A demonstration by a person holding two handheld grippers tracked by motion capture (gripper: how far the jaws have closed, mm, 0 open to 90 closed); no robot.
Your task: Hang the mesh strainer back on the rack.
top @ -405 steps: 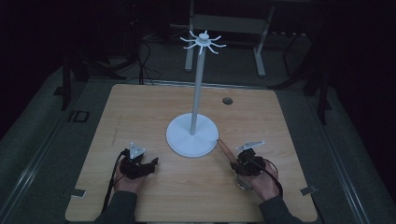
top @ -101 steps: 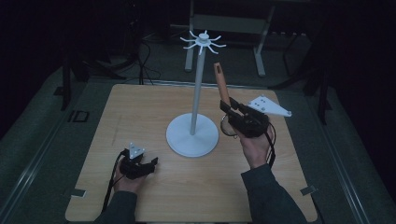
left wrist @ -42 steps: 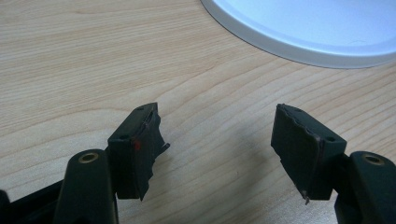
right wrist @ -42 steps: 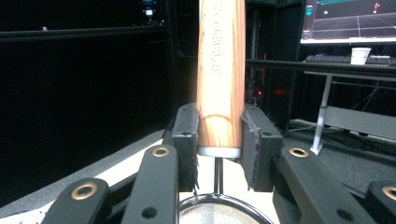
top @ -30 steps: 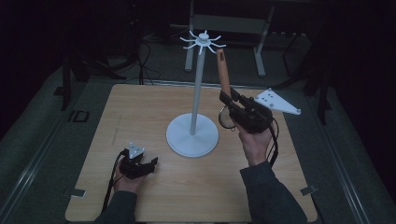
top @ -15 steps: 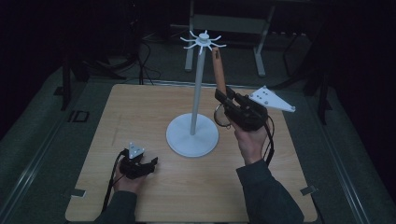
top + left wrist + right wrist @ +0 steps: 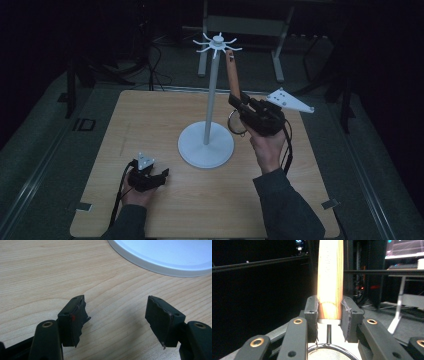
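A white stand (image 7: 211, 95) with a round base (image 7: 206, 145) rises mid-table, topped by a ring of hook arms (image 7: 217, 44). My right gripper (image 7: 241, 101) is raised beside the pole and shut on a small strainer's wooden handle (image 7: 232, 75). The handle points up, its tip just right of the hook arms. The strainer's metal ring (image 7: 236, 122) hangs below the jaws. In the right gripper view both jaws (image 7: 329, 315) press the handle (image 7: 330, 277), with the mesh ring (image 7: 329, 352) beneath. My left gripper (image 7: 162, 175) rests on the table, open and empty (image 7: 116, 317), near the base rim (image 7: 170, 255).
The wooden table (image 7: 150, 125) has bare room left of the stand and along its front edge. A dark floor surrounds it, and a metal frame (image 7: 245, 25) stands behind. A monitor glows far off in the right gripper view.
The right gripper has carried the strainer left and slightly up, bringing the handle tip close to the hook arms. The left gripper has stayed still.
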